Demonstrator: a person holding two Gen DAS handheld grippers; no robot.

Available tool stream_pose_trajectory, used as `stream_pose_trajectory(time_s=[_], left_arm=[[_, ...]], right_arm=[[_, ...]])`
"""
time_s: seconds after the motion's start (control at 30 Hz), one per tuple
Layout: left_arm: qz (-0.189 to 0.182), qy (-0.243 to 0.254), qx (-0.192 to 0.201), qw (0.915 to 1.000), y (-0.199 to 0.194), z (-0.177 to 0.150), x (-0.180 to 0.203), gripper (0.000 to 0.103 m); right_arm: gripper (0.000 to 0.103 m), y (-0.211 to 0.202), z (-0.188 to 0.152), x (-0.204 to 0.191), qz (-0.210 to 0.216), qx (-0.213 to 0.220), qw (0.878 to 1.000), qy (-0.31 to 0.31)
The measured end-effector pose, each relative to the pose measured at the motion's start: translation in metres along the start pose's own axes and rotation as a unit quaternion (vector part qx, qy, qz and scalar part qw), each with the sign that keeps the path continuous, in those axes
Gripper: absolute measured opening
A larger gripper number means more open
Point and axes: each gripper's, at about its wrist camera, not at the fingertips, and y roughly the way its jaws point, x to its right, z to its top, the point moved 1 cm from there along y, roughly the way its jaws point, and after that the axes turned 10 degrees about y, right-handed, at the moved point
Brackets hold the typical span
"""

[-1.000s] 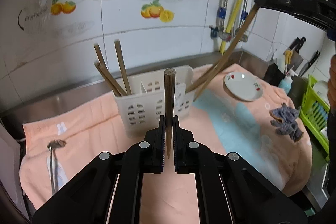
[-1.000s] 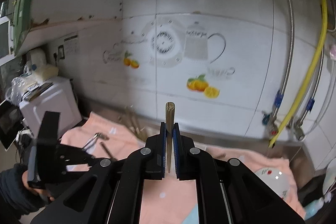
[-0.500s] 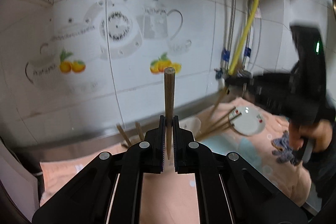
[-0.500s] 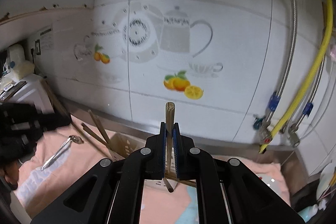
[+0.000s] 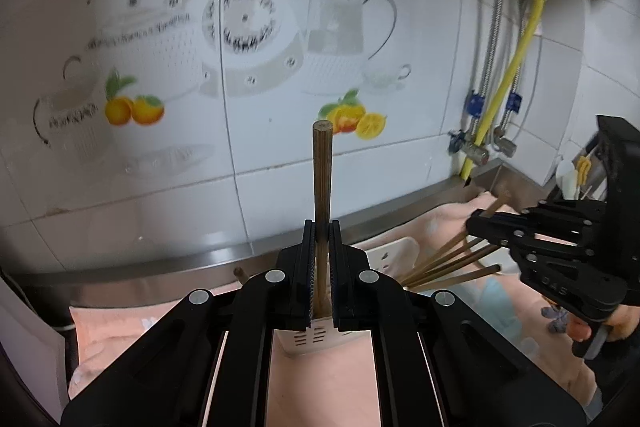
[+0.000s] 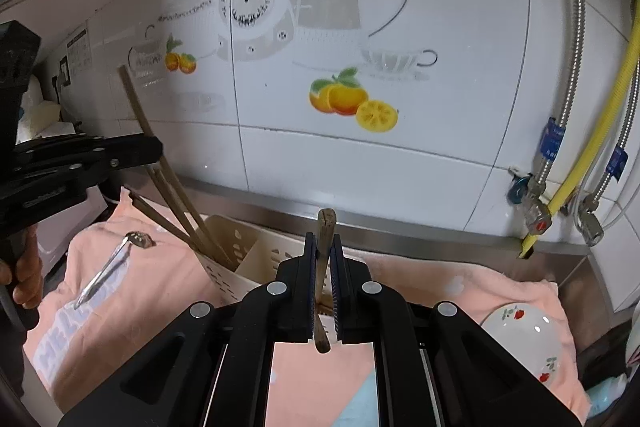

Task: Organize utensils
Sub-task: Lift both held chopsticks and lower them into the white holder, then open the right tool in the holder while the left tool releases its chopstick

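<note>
My left gripper point(image 5: 320, 231) is shut on a brown chopstick point(image 5: 322, 187) that stands upright above the white slotted utensil holder point(image 5: 394, 253). My right gripper point(image 6: 322, 243) is shut on another brown chopstick point(image 6: 325, 239), also just above the holder point(image 6: 240, 251). Several chopsticks point(image 6: 176, 199) lean in the holder; they also show in the left wrist view point(image 5: 452, 263). A metal spoon point(image 6: 108, 267) lies on the peach towel point(image 6: 160, 291) to the left. The right gripper shows in the left view point(image 5: 480, 223), the left gripper in the right view point(image 6: 152, 147).
A white plate with cherry print point(image 6: 524, 339) lies on the towel at the right. A tiled wall point(image 6: 360, 147) with a steel ledge stands right behind. Yellow hose and metal pipes point(image 6: 572, 171) run down at the far right.
Both grippers have moved down and closer to the holder, each keeping its chopstick. The right gripper has dropped from high on the right to beside the holder's chopsticks.
</note>
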Motion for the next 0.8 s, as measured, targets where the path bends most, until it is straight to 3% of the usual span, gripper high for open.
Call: stream_pose_trajectory(time_s=[0.43,0.73,0.8], left_arm=[[-0.004,-0.012,-0.035,0.9993,0.025,-0.018,-0.007,0.006],[-0.005,-0.011,-0.029,0.9995,0.017,-0.02,-0.005,0.01],[-0.004,-0.014,-0.026,0.9995,0.014,-0.021,-0.005,0.021]], right_arm=[[0.01,0.006,-0.006,0.001,0.003,-0.009,1.0,0.0],[0.027,0.003,-0.006,0.001,-0.001,-0.007,1.0,-0.002],[0.035,0.001,-0.006,0.001,-0.001,-0.006,1.0,-0.004]])
